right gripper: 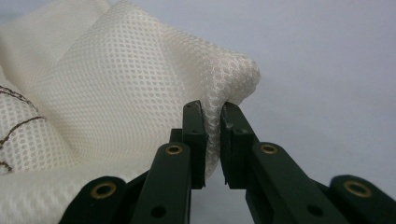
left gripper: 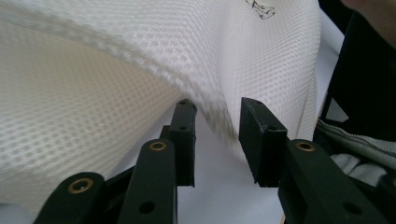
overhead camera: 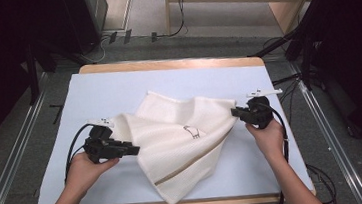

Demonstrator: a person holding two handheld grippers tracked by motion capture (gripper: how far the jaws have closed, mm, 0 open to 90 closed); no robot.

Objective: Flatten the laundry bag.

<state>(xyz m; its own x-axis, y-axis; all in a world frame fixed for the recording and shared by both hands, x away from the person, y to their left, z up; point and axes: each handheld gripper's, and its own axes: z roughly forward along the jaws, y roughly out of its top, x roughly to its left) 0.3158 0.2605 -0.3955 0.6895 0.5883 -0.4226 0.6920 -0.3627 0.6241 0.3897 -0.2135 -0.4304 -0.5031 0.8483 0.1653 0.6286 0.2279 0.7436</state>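
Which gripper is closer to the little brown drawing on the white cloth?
Right, by a little. The right gripper pinches the white cloth at its corner, just right of the little brown drawing. The left gripper sits open at the cloth's left edge, slightly farther away.

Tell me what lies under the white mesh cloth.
The white mesh cloth rests on the pale blue table cover. Its folds hide whatever may lie beneath its middle.
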